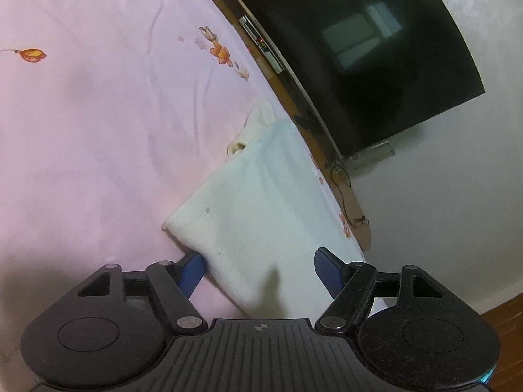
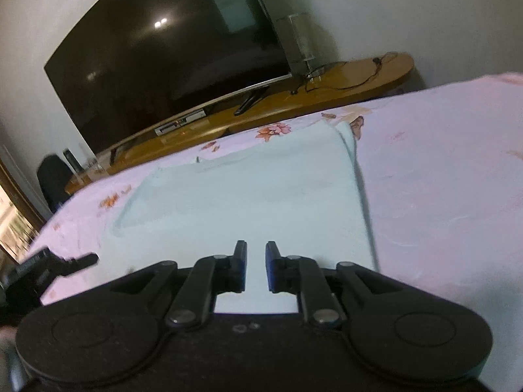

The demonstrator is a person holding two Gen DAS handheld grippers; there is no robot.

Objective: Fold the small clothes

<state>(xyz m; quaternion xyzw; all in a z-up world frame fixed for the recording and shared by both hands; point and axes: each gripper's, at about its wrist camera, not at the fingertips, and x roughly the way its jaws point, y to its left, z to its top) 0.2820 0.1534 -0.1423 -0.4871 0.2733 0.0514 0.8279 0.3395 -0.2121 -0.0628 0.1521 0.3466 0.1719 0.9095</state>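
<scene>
A small white knitted garment (image 1: pixel 258 209) lies folded on the pink flowered bedsheet (image 1: pixel 91 124) near the bed's edge. My left gripper (image 1: pixel 260 268) is open, its blue pads on either side of the garment's near corner, the left pad (image 1: pixel 193 271) partly under the cloth's edge. In the right wrist view the same garment (image 2: pixel 248 189) looks pale blue-white and lies flat ahead of my right gripper (image 2: pixel 256 266). Its fingers stand a narrow gap apart just above the garment's near edge, holding nothing. The left gripper (image 2: pixel 49 268) shows at the left edge there.
A large dark TV (image 2: pixel 163 58) stands on a long wooden bench (image 2: pixel 294 98) beyond the bed, with a set-top box (image 2: pixel 179 124), cables and a clear container (image 2: pixel 299 45). White walls lie behind. The sheet (image 2: pixel 441 179) spreads right of the garment.
</scene>
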